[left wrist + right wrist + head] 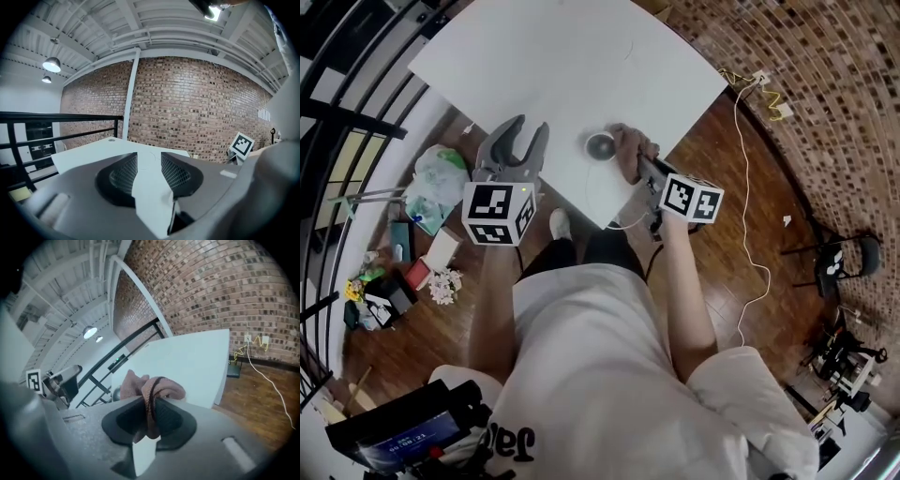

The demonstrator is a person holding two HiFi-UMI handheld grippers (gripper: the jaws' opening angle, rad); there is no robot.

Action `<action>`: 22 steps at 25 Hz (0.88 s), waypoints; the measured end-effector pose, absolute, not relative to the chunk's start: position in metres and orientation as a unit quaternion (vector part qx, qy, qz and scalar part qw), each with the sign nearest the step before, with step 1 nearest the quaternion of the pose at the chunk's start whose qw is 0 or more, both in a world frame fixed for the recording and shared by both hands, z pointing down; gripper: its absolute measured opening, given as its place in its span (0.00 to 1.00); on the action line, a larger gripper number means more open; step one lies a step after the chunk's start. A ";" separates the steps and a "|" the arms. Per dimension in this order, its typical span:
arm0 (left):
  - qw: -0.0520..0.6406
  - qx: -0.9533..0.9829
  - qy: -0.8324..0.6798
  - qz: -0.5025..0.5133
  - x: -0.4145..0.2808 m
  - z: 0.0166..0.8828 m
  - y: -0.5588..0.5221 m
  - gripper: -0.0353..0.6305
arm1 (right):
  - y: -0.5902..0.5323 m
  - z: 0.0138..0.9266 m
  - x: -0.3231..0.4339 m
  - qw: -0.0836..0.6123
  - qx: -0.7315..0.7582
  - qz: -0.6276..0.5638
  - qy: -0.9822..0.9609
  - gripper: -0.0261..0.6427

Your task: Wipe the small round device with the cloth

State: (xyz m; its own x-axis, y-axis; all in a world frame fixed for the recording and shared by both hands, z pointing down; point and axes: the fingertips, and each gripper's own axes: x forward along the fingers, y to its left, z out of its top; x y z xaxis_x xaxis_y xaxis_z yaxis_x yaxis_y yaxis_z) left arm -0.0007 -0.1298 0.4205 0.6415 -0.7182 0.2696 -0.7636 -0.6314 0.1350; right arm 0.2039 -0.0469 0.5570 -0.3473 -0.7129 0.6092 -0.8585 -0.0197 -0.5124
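Note:
A small round dark device (600, 145) sits near the front edge of the white table (562, 66). My right gripper (639, 161) is shut on a pinkish-brown cloth (628, 142), and the bunched cloth sits just right of the device, touching or nearly touching it. In the right gripper view the cloth (151, 389) is pinched between the jaws of the right gripper (151, 406), with the device's edge (115, 393) peeking out to its left. My left gripper (530, 133) is open and empty over the table's left front part. In its own view the left gripper (149, 165) shows bare tabletop (140, 154) between its jaws.
Bags and boxes (427, 192) clutter the wooden floor left of the table, beside a black railing (347, 122). A white cable (748, 187) runs over the floor at the right toward a brick wall (825, 94). A black chair (844, 258) stands at far right.

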 end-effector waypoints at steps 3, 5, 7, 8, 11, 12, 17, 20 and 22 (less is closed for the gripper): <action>0.118 0.895 -0.420 0.091 -0.007 0.419 -0.133 0.31 | -0.060 0.496 0.180 0.039 0.535 0.399 -0.744 0.11; 0.118 0.892 -0.428 0.089 -0.014 0.418 -0.133 0.31 | -0.066 0.469 0.145 0.035 0.492 0.382 -0.782 0.11; 0.118 0.888 -0.437 0.086 -0.021 0.415 -0.133 0.31 | -0.070 0.461 0.111 0.047 0.454 0.374 -0.807 0.11; 0.118 0.886 -0.441 0.084 -0.025 0.413 -0.133 0.31 | -0.073 0.462 0.096 0.058 0.441 0.371 -0.815 0.11; 0.116 0.879 -0.456 0.078 -0.039 0.407 -0.136 0.31 | -0.079 0.485 0.060 0.128 0.421 0.351 -0.827 0.11; 0.115 0.877 -0.460 0.078 -0.042 0.407 -0.137 0.31 | -0.079 0.496 0.054 0.160 0.421 0.340 -0.826 0.11; 0.121 0.872 -0.468 0.080 -0.050 0.414 -0.136 0.31 | -0.070 0.526 0.076 0.240 0.461 0.308 -0.797 0.11; 0.122 0.874 -0.464 0.079 -0.047 0.415 -0.137 0.31 | -0.061 0.521 0.114 0.215 0.500 0.318 -0.776 0.11; 0.123 0.876 -0.459 0.079 -0.042 0.416 -0.138 0.31 | -0.053 0.523 0.141 0.204 0.524 0.330 -0.758 0.11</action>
State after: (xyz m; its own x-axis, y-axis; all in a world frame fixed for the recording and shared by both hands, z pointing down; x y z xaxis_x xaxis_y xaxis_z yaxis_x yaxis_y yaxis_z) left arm -0.0425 -0.1377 0.4157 0.5653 -0.7853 0.2525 -0.8245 -0.5474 0.1434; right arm 0.1405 -0.0528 0.5230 -0.3681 -0.6592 0.6557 -0.9291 0.2340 -0.2864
